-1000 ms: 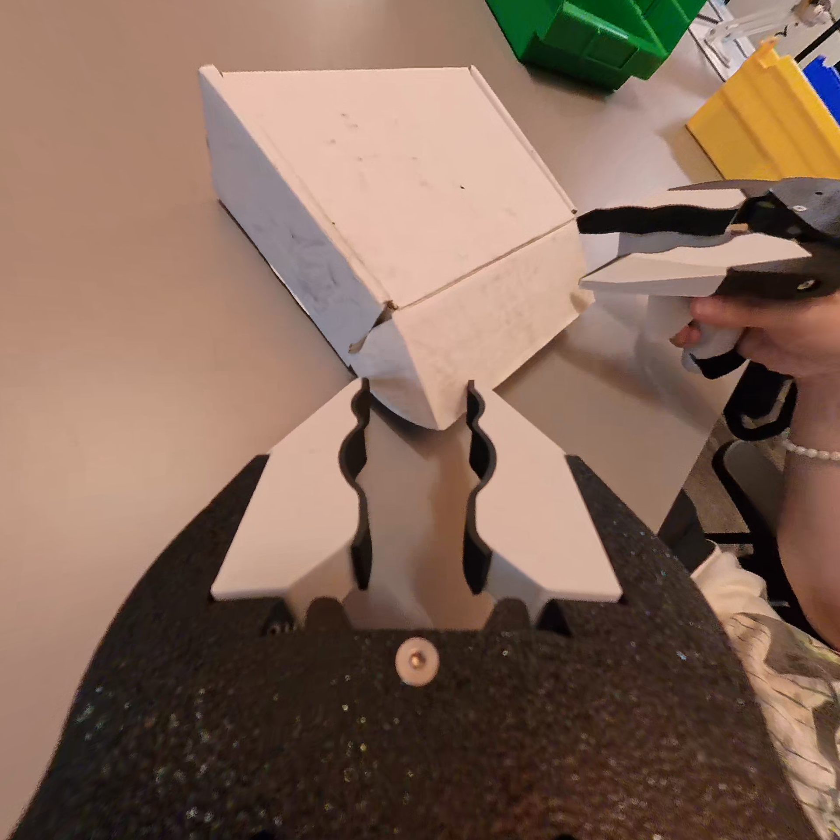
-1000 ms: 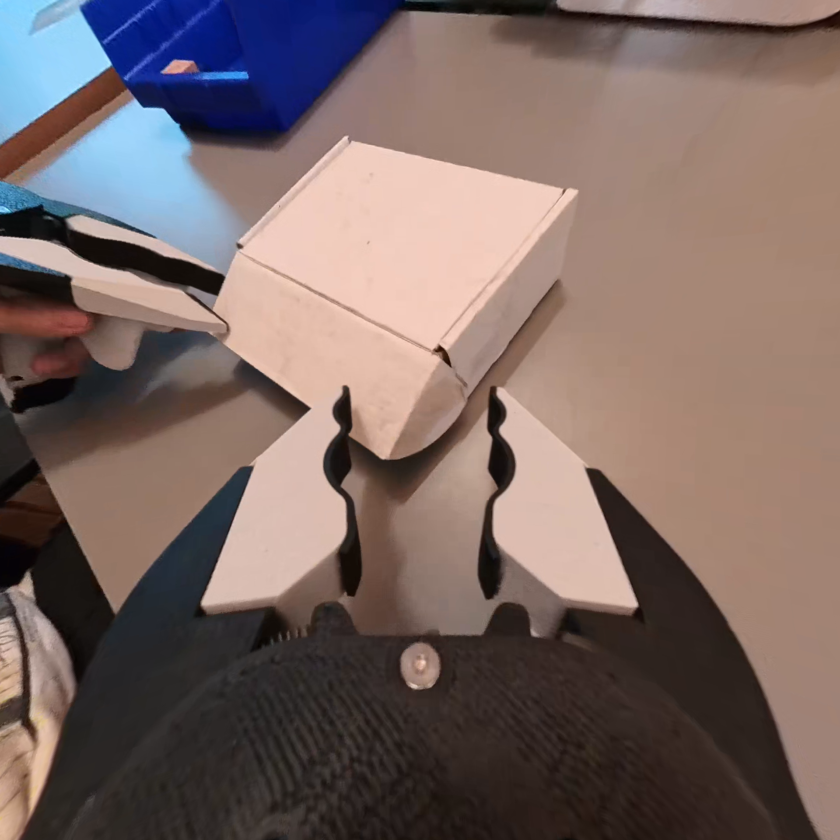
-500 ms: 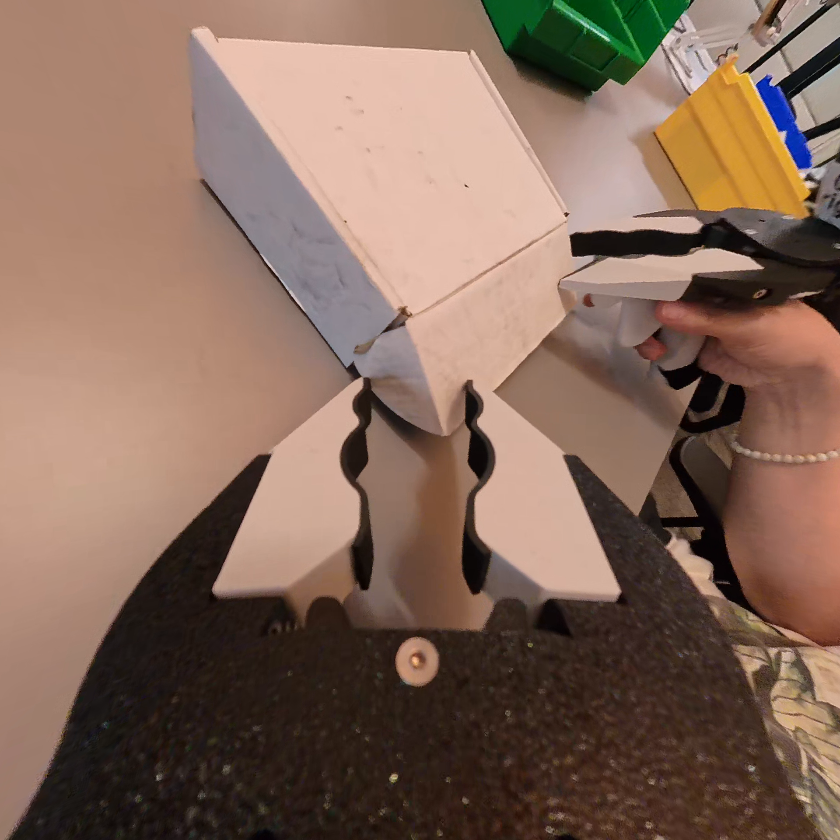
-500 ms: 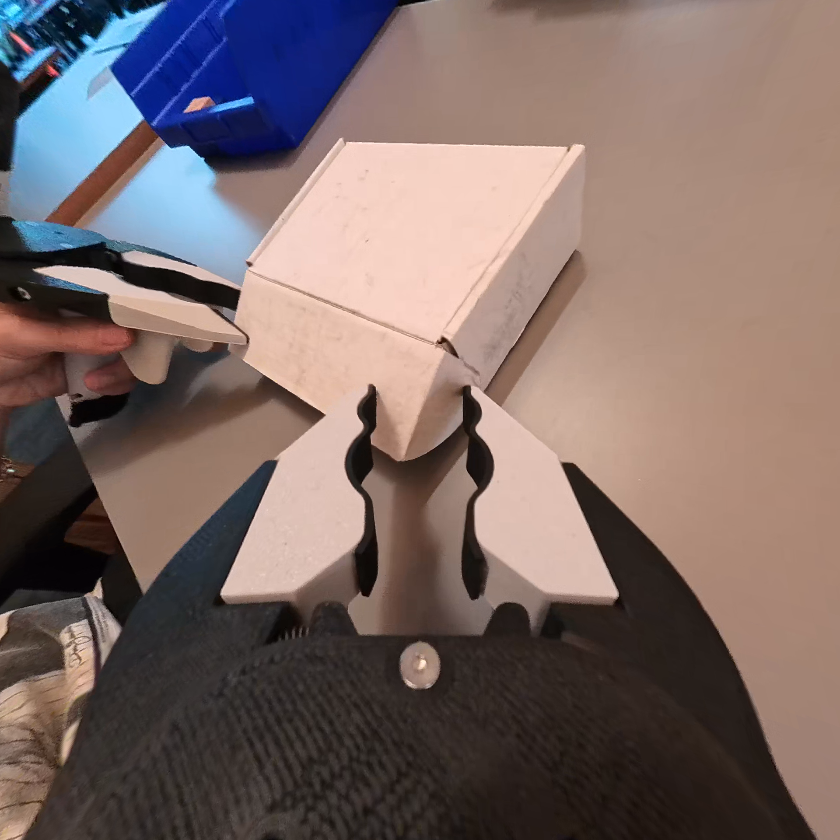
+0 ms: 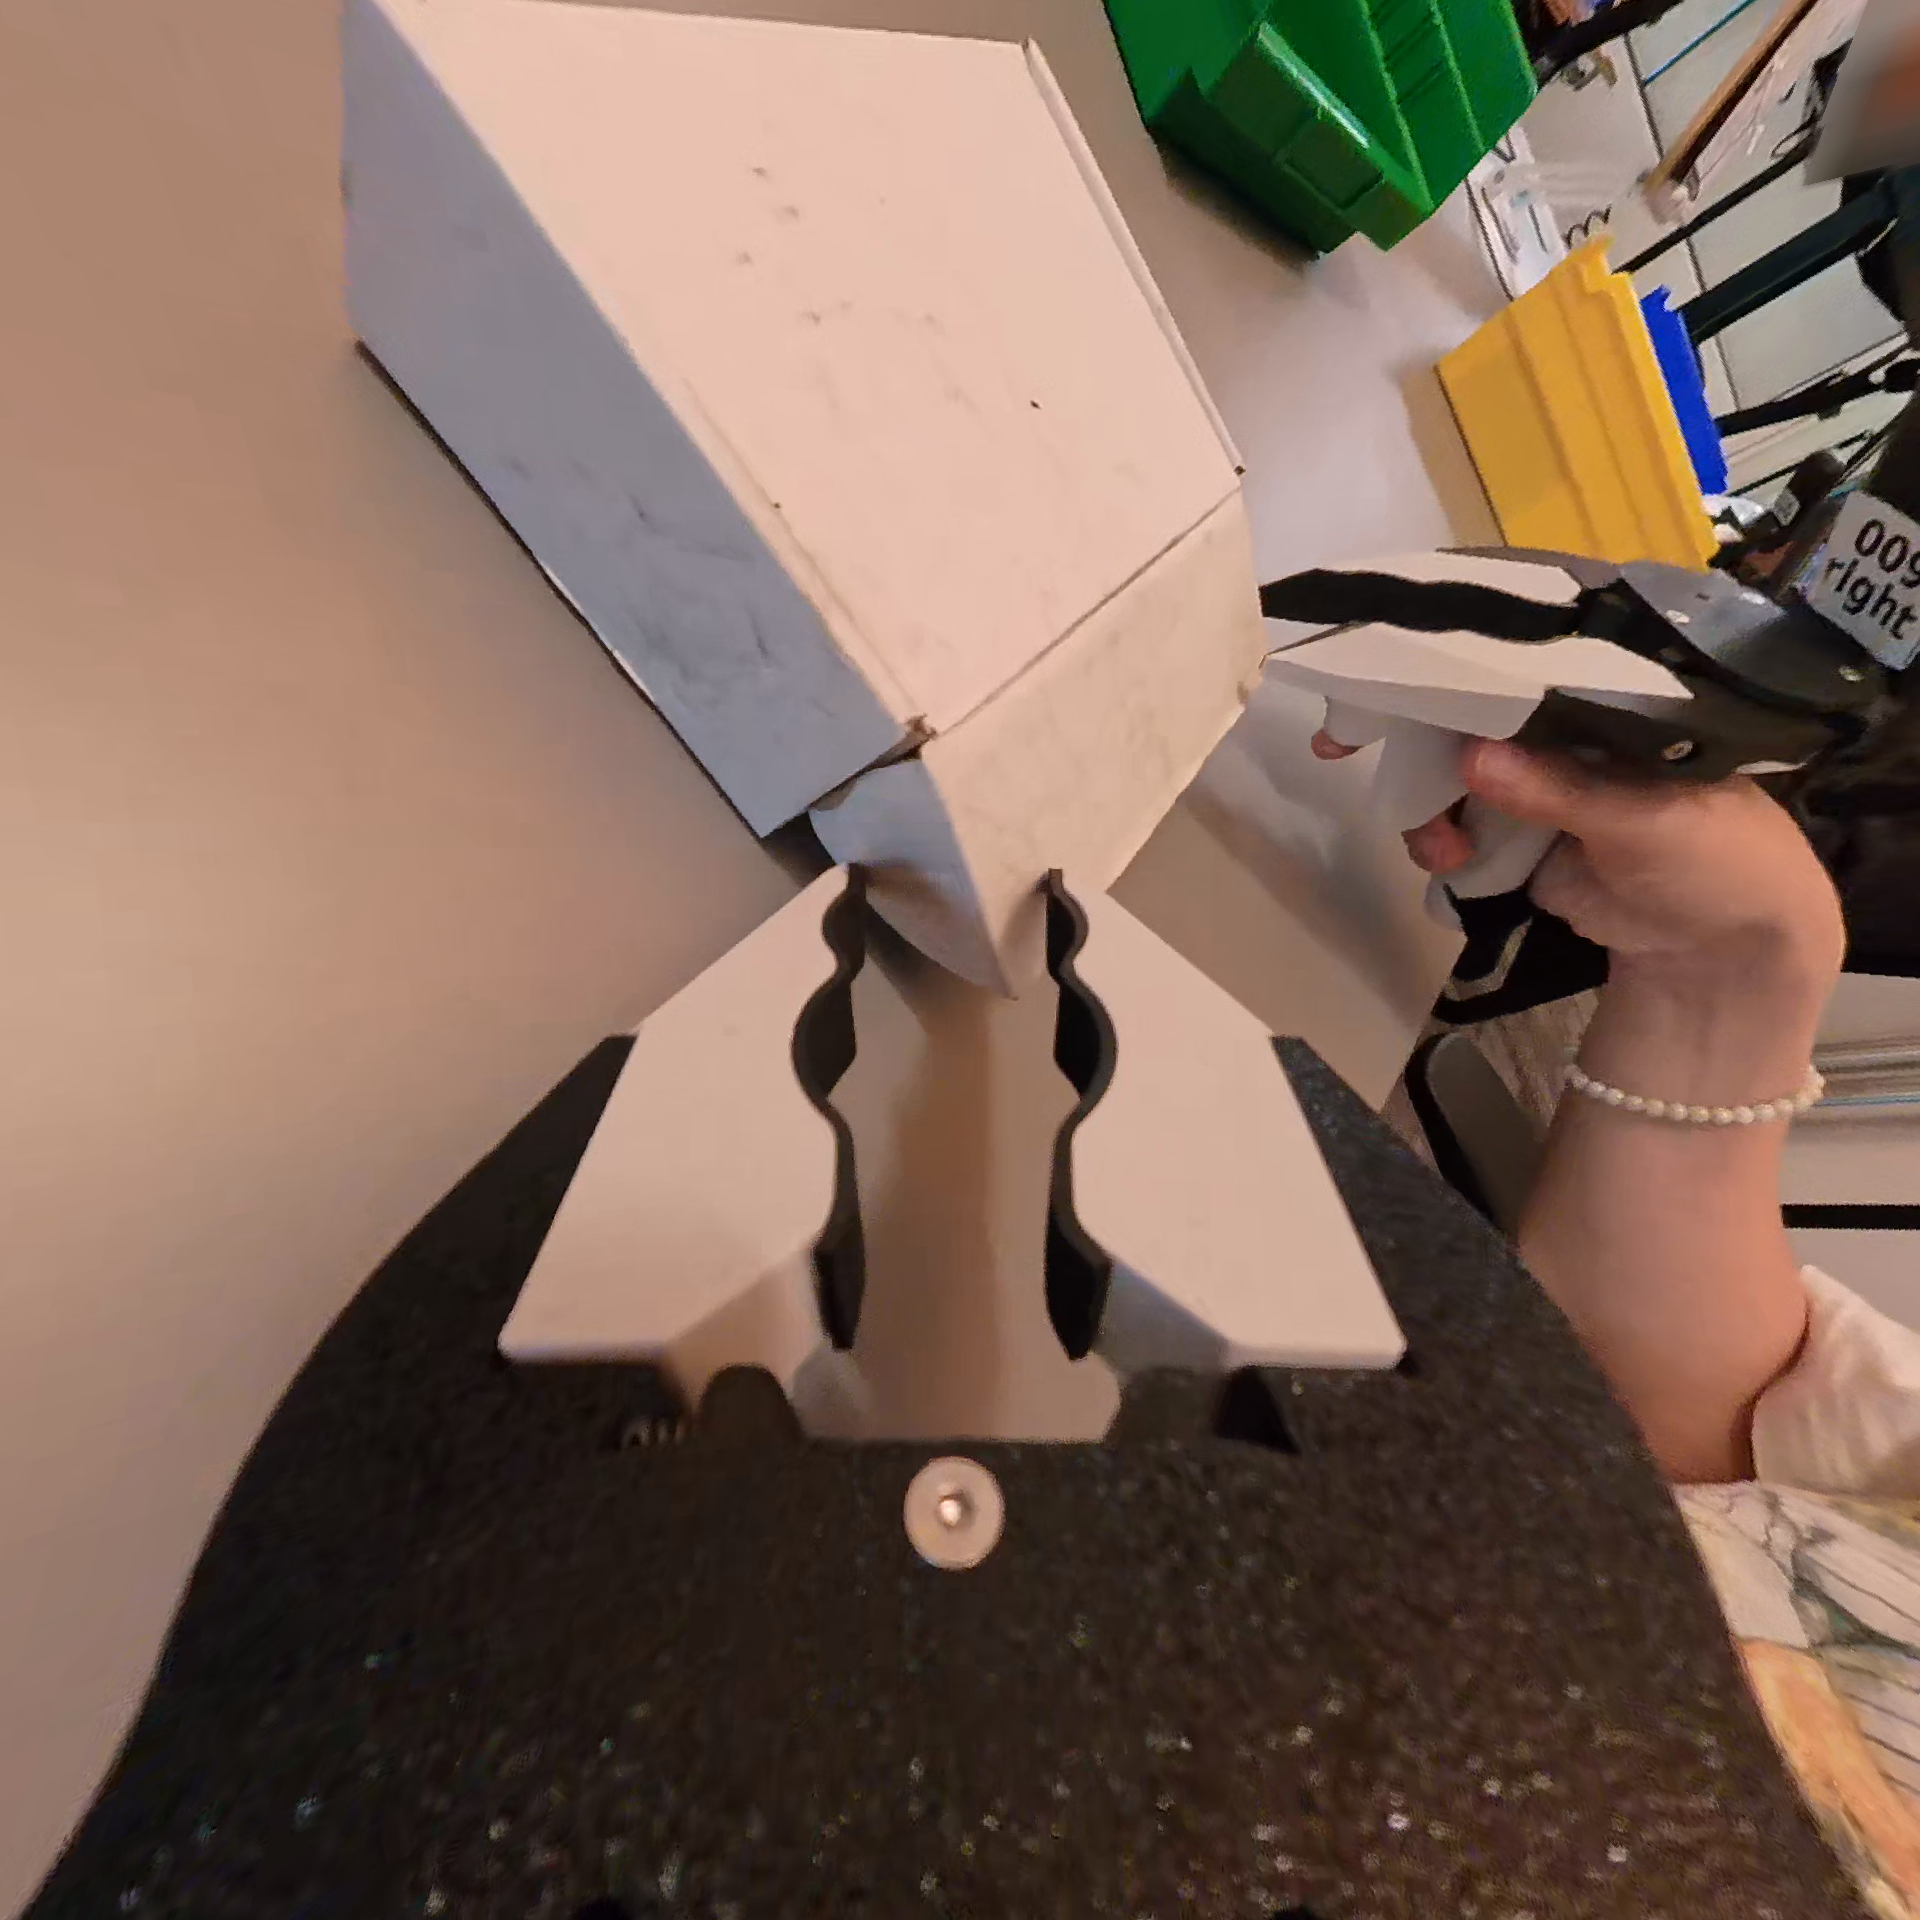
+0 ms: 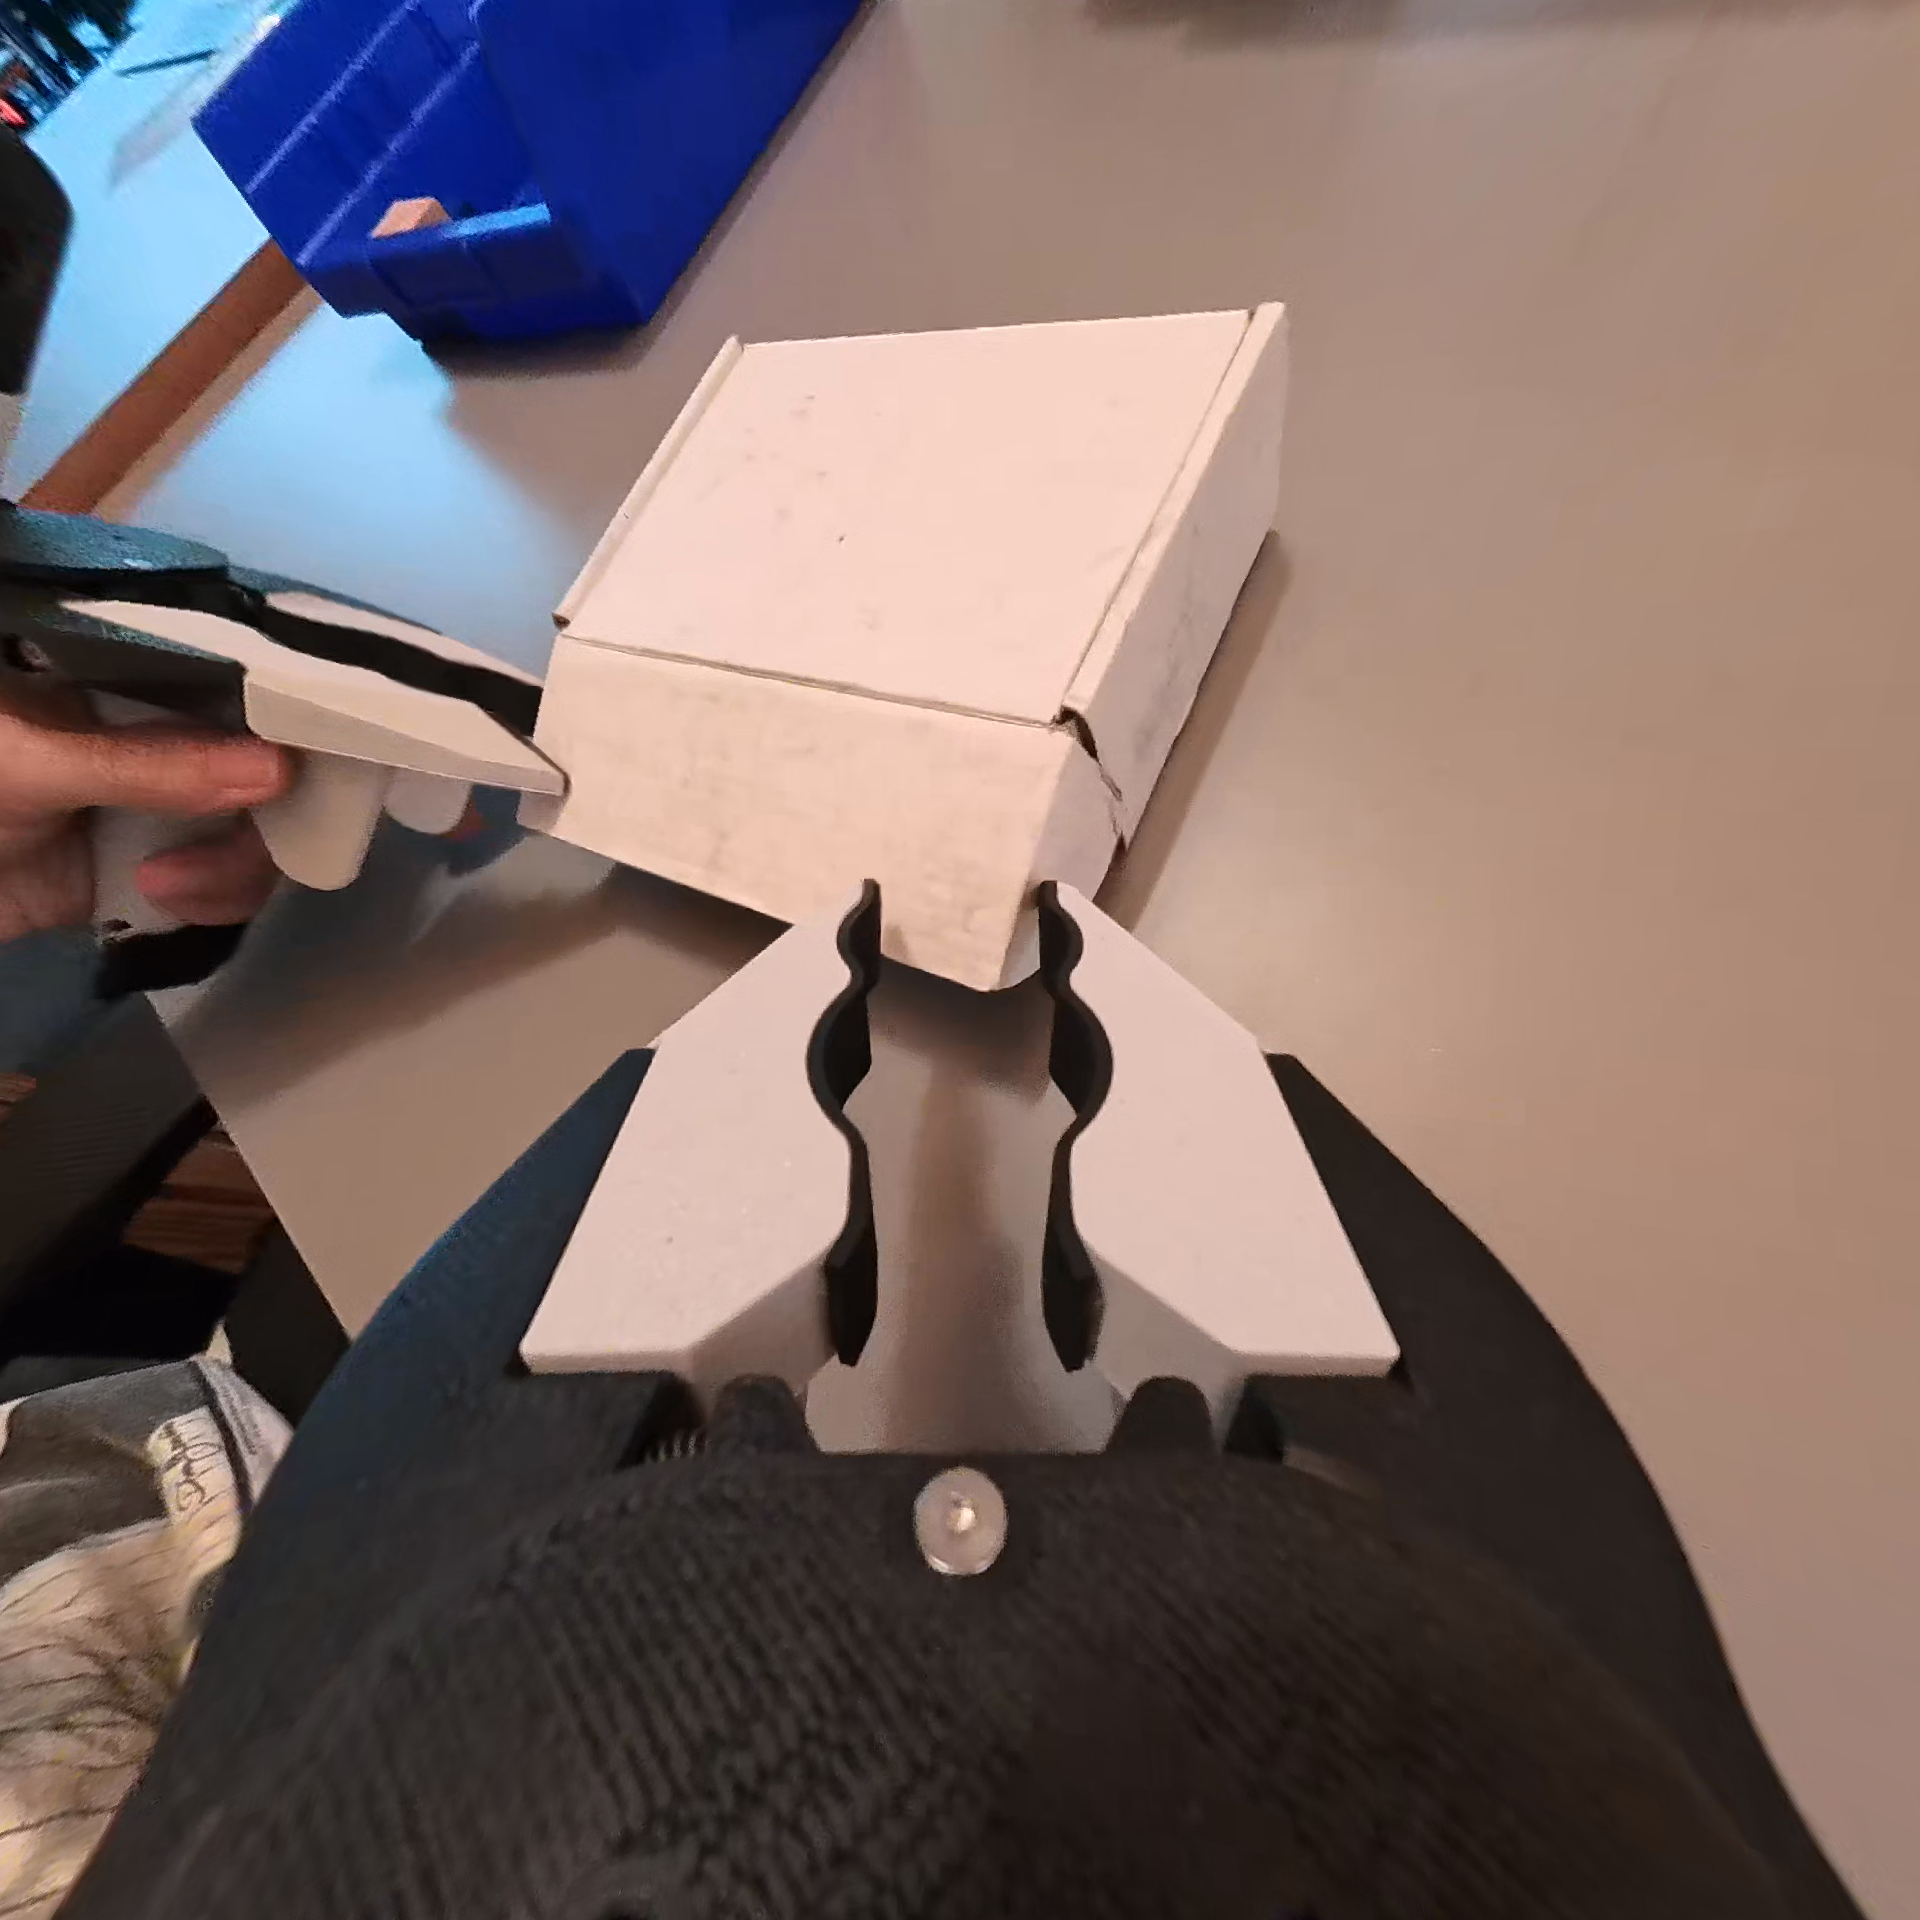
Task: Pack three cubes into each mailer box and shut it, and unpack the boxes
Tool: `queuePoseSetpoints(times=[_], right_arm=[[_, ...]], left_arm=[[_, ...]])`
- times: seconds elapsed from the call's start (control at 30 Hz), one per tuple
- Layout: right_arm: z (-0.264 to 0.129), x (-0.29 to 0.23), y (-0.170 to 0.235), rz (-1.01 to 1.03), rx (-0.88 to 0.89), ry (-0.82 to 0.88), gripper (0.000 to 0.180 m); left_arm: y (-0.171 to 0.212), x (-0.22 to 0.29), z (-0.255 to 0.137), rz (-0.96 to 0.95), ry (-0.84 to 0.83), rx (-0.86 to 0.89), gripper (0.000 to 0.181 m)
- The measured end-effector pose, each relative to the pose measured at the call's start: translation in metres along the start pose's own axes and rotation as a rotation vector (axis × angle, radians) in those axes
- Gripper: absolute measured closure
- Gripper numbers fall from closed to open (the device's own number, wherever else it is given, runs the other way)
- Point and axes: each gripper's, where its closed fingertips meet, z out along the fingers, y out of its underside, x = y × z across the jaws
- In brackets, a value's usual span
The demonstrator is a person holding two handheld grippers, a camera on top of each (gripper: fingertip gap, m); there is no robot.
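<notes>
Left wrist view: the left gripper (image 5: pixel 951 904) points forward and down at the near corner of the closed white mailer box (image 5: pixel 831 343), which sits on the grey worktop (image 5: pixel 187 831). Its jaws are closed most of the way and pinch that corner, one black pad on each face, with the corner's tip poking down between them. The box's front flap bulges out a little at this corner. To the right, the right gripper (image 5: pixel 1273 644) comes in almost level from the side, its tips touching the other end of the box's front wall. A hand (image 5: pixel 1662 862) wraps the white handle below it, the wrist bent upward and wearing a bead bracelet (image 5: pixel 1694 1101). A green bin (image 5: pixel 1320 104) and a yellow bin (image 5: pixel 1569 416) stand farther back on the worktop.

Right wrist view: the right gripper (image 6: pixel 956 914) also angles down, and its jaws, nearly closed, clamp the box's (image 6: pixel 904 520) near right front corner. The left gripper (image 6: pixel 530 743) reaches in from the left, roughly level, tips meeting the box's left front corner; fingers (image 6: pixel 145 779) curl around its handle. A blue bin (image 6: pixel 499 156) sits beyond the box near the worktop's (image 6: pixel 1558 623) far left edge.
</notes>
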Motion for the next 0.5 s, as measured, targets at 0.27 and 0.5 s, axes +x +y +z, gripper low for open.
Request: queuePoseSetpoints(times=[0.27,0.5], right_arm=[[0.003,0.001,0.004,-0.003,0.029,-0.008,0.152],[-0.008,-0.004,0.006,-0.041,0.04,-0.008,0.153]], left_arm=[[-0.006,-0.014,0.001,0.163,-0.158,0.059,0.134],[-0.007,-0.018,-0.002,0.311,-0.199,0.068,0.117]])
